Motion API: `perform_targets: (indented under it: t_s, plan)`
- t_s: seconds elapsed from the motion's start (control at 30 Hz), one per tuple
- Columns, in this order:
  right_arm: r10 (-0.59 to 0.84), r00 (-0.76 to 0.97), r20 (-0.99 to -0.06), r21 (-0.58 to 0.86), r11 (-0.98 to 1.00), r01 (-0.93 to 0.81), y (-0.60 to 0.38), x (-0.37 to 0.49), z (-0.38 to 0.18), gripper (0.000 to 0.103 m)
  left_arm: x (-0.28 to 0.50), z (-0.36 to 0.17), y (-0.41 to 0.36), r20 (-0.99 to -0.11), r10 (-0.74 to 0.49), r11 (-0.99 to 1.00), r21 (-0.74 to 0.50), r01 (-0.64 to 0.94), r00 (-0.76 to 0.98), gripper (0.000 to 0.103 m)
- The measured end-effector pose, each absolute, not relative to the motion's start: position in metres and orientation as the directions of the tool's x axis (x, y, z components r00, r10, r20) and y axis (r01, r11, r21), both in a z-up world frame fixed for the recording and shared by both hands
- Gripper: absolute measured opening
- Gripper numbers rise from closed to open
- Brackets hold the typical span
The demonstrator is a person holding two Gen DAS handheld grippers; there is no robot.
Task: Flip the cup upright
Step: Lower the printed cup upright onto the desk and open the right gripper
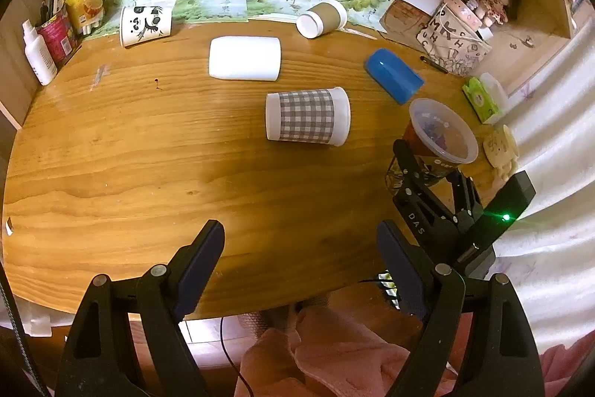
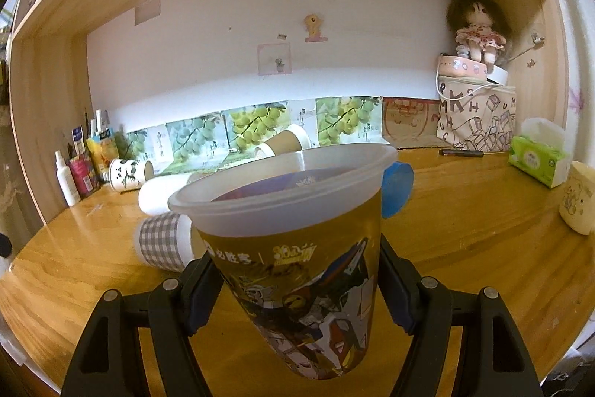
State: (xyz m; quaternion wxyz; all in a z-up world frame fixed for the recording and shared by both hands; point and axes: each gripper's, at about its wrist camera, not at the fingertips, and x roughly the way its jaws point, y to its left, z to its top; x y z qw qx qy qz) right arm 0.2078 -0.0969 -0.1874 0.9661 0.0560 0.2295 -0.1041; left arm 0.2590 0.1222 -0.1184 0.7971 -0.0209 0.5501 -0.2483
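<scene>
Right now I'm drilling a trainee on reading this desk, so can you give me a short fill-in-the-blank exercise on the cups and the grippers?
1. The right hand-held gripper is shut on the printed cup, whose mouth faces ____.
2. The left hand-held gripper is open and holds ____.
3. The checked cup lies on its ____ on the desk.
4. The cup just beyond the printed cup, also lying down, is coloured ____.

Missing words: up; nothing; side; blue

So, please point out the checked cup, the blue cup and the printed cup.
checked cup [image 1: 306, 116], left wrist view, on its grey checked band.
blue cup [image 1: 392, 75], left wrist view, on its side wall.
printed cup [image 2: 297, 259], right wrist view, on its printed wall.
</scene>
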Motion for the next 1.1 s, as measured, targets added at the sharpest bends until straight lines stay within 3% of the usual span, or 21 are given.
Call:
perform_targets:
  t_s: [0.73,1.1]
  plan:
    - [-0.187,0.841,-0.508,0.029,0.972,0.233,-0.095,0.193,-0.193,0.076,0.244,-0.121,0.112,-0.865,-0.433,0.852,-0.301,0.428,0.254,0.086]
    - [-0.182,0.759,-0.625,-0.013,0.975,0.223,-0.085,0.178,-0.197,0.079,0.227,-0.146,0.118,-0.886,-0.408,0.871,-0.305,0.385,0.222,0.086]
